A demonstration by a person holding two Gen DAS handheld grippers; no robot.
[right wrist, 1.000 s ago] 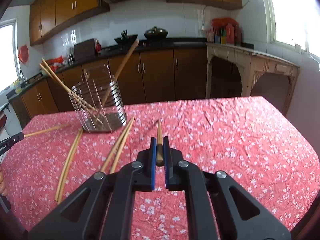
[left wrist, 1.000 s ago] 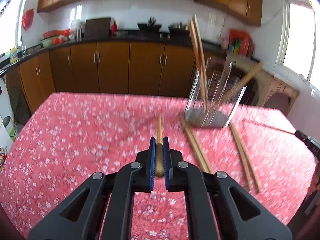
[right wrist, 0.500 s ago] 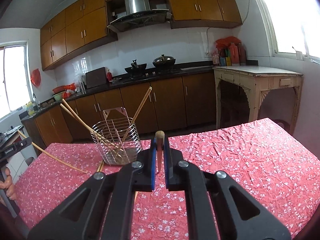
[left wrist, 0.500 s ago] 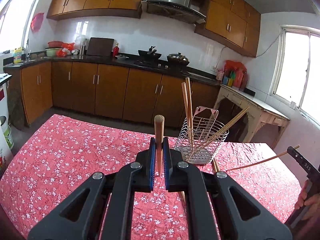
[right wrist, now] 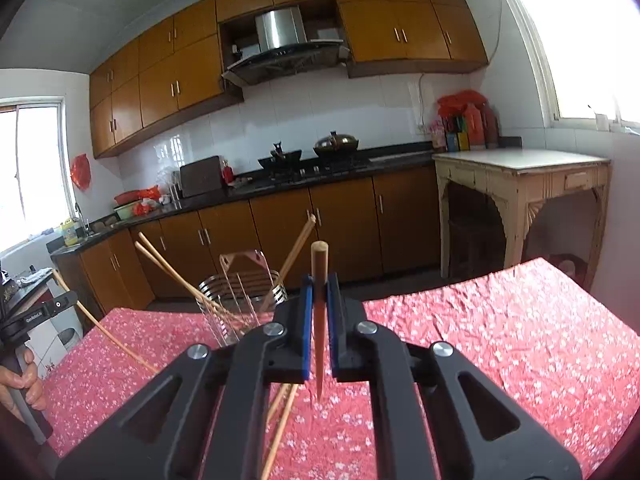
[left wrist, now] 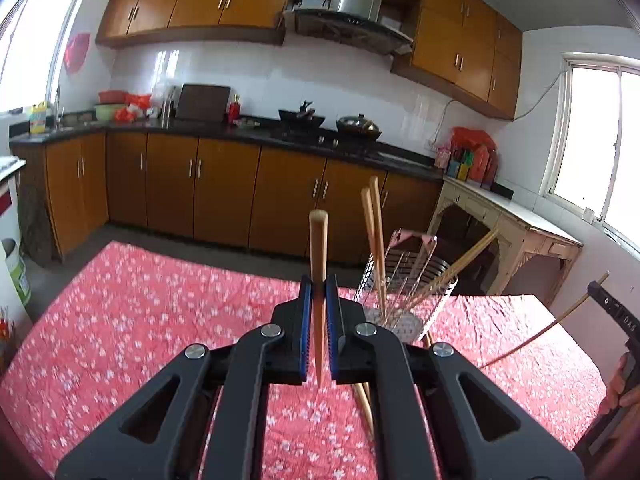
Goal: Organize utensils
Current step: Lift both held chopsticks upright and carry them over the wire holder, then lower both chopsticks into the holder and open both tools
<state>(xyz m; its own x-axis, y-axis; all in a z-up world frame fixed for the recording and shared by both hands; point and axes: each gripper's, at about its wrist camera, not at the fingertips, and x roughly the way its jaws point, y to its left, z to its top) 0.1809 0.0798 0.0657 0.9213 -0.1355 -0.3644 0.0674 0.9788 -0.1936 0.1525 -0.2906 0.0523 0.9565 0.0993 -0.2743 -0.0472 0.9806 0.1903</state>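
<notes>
The bench (left wrist: pixel 140 320), draped in a red flowered cloth, is carrying a wire utensil holder (left wrist: pixel 404 280) with chopsticks leaning in it. Loose chopsticks (right wrist: pixel 280 420) are lying just beside it. The left hand-held gripper (left wrist: pixel 319 312) is clamping an upright wooden chopstick (left wrist: pixel 319 240); the right hand-held gripper (right wrist: pixel 319 312) is clamping another chopstick (right wrist: pixel 319 268) above the cloth.
</notes>
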